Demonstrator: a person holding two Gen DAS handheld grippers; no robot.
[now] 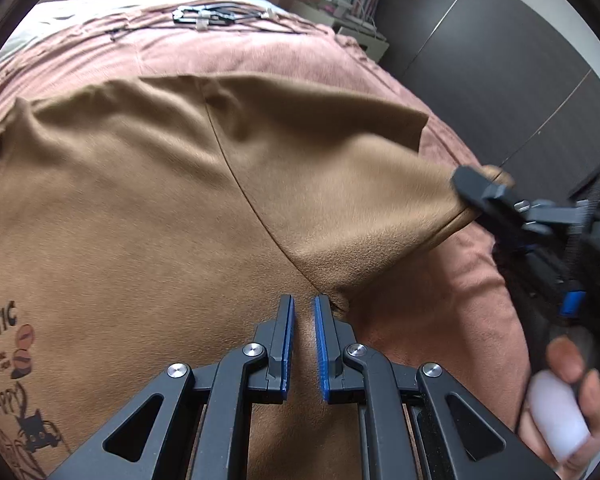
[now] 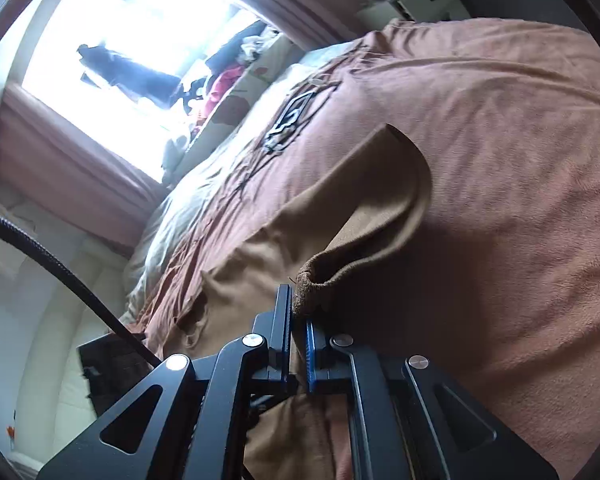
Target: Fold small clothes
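**Sleeve lifted by right tool; left tool stationed at the armpit seam**

Item under inspection: a tan, soft-napped small shirt with a dark cartoon print (image 1: 148, 216), lying spread on a bed covered by a dusty-pink fleece blanket (image 1: 236, 52). All positions below are given relative to the shirt.

Right tool (image 2: 299, 320): its blue-lined fingers are clamped together on the cuff of the shirt's sleeve (image 2: 380, 200). The left wrist view confirms this, showing the right tool (image 1: 474, 184) biting the sleeve end at the shirt's outer edge, with a hand (image 1: 572, 400) on the white handle below it. The sleeve is raised off the blanket and hangs in a shallow curve from the cuff back to the shirt body.

Left tool (image 1: 304, 340): the fingers stand slightly apart, holding nothing. They sit over the shirt body just short of the point where the sleeve seam meets the side. Whether the tips touch the cloth cannot be told.

Governing relation: the sleeve's long axis runs from the armpit, directly ahead of the left tool, outward to the cuff in the right tool. The left tool is nearer the pivot; the right holds the free end.

Assessment: the sleeve fold appears to be under way and not finished. The likely next move is to carry the cuff inward across the shirt body, hinging at the armpit.

Also noted: a black wire-like object (image 1: 208, 16) lies on the blanket well beyond the shirt's far edge.
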